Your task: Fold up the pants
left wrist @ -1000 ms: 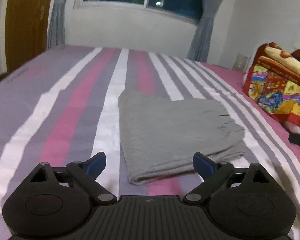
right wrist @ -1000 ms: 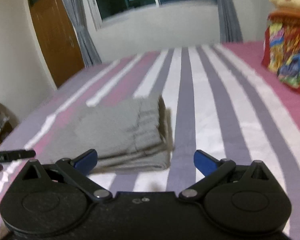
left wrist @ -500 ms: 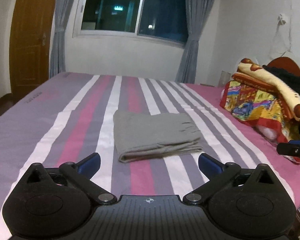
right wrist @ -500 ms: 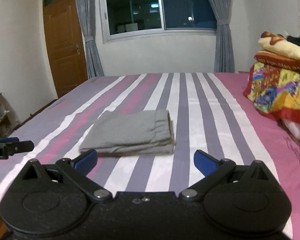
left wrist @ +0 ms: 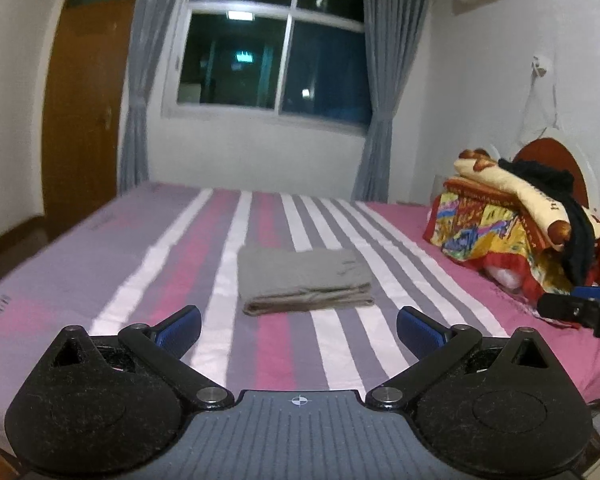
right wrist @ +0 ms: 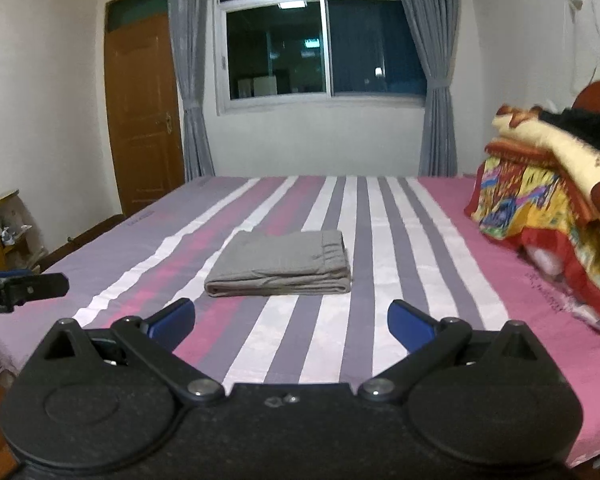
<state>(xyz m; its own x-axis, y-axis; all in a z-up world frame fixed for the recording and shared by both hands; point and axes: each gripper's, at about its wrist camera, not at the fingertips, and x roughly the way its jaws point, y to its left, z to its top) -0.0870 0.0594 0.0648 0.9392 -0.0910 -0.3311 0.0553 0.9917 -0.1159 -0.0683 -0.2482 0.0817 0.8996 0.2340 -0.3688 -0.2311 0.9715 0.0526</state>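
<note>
The grey pants (left wrist: 304, 280) lie folded into a flat rectangle in the middle of the striped bed (left wrist: 140, 280); they also show in the right wrist view (right wrist: 284, 264). My left gripper (left wrist: 299, 326) is open and empty, held back from the pants near the bed's front edge. My right gripper (right wrist: 291, 320) is open and empty, also well short of the pants. The right gripper's tip shows at the right edge of the left wrist view (left wrist: 580, 310). The left gripper's tip shows at the left edge of the right wrist view (right wrist: 24, 290).
A pile of colourful blankets (left wrist: 516, 232) with a black garment on top sits on the bed's right side, also in the right wrist view (right wrist: 548, 208). A window with grey curtains (right wrist: 324, 48) and a wooden door (right wrist: 144, 112) stand beyond the bed.
Both grippers have pulled back and up from the folded pants, which now look smaller and farther away. The pants have not moved. Both stay open.
</note>
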